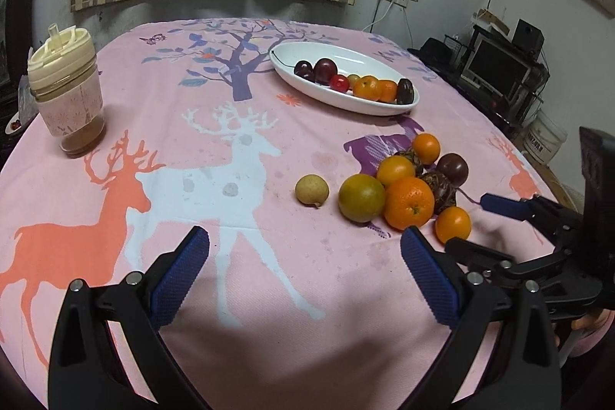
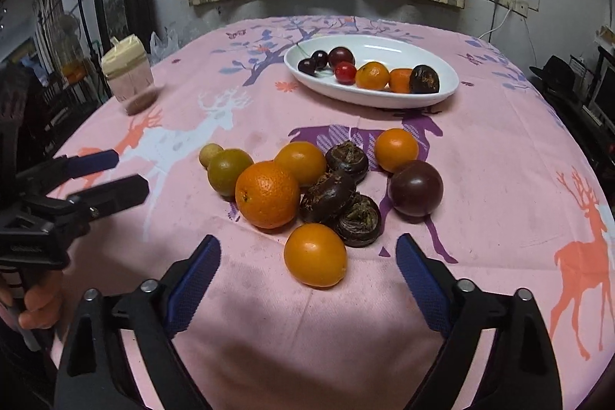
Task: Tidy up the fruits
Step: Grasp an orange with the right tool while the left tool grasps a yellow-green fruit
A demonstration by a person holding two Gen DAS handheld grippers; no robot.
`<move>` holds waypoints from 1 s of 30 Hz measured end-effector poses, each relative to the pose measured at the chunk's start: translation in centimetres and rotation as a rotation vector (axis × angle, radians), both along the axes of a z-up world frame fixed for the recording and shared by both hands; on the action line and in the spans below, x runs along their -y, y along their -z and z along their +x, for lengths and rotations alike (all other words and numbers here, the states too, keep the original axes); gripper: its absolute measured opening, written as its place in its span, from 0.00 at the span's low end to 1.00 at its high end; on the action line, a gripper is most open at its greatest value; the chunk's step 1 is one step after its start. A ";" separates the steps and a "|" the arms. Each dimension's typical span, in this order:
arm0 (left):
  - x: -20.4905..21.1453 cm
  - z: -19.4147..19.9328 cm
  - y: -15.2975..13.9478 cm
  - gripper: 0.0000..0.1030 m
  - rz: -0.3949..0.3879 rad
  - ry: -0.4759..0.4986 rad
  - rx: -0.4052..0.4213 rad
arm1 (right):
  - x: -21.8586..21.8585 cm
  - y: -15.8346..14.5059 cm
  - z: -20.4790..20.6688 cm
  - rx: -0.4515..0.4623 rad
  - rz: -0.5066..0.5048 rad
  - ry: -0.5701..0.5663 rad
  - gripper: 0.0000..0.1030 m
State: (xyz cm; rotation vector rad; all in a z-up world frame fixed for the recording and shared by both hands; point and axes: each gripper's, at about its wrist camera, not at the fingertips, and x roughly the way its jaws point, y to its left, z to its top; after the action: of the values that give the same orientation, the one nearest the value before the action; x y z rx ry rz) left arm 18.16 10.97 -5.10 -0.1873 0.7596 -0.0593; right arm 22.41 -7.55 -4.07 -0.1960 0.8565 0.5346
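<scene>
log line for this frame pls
task: organize fruits | left gripper: open, empty | right gripper: open, nearest orange ahead | plate: partly filled | loose pile on tablecloth

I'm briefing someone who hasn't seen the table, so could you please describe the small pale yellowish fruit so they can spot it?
Start at the white oval dish on the pink deer tablecloth, then come nearer to the loose fruit pile. The pale fruit lies at its left end, beside the greenish citrus. It alone is small, beige-yellow and matte.

Surfaces we saw

We found a matt pink cloth (image 2: 480,156), a glossy white dish (image 2: 442,91), pebbled orange (image 2: 267,195) peel, and knurled blue pads (image 2: 192,285).
</scene>
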 end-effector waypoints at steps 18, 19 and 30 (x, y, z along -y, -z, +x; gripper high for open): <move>4.7 2.1 -1.0 0.79 0.216 0.308 0.048 | 3.1 2.1 1.4 -0.185 0.178 0.071 0.36; 5.0 2.8 -1.0 0.71 0.231 0.357 0.039 | 3.2 2.1 1.4 -0.187 0.183 0.071 0.36; 6.3 6.6 0.6 0.54 0.397 0.673 -0.021 | 3.9 2.2 1.9 -0.222 0.252 0.072 0.36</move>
State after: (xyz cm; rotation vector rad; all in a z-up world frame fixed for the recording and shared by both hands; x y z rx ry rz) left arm 24.80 4.63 -5.70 0.4526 0.8136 -0.5405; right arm 24.29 -11.46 -6.30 0.1264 0.9980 0.5987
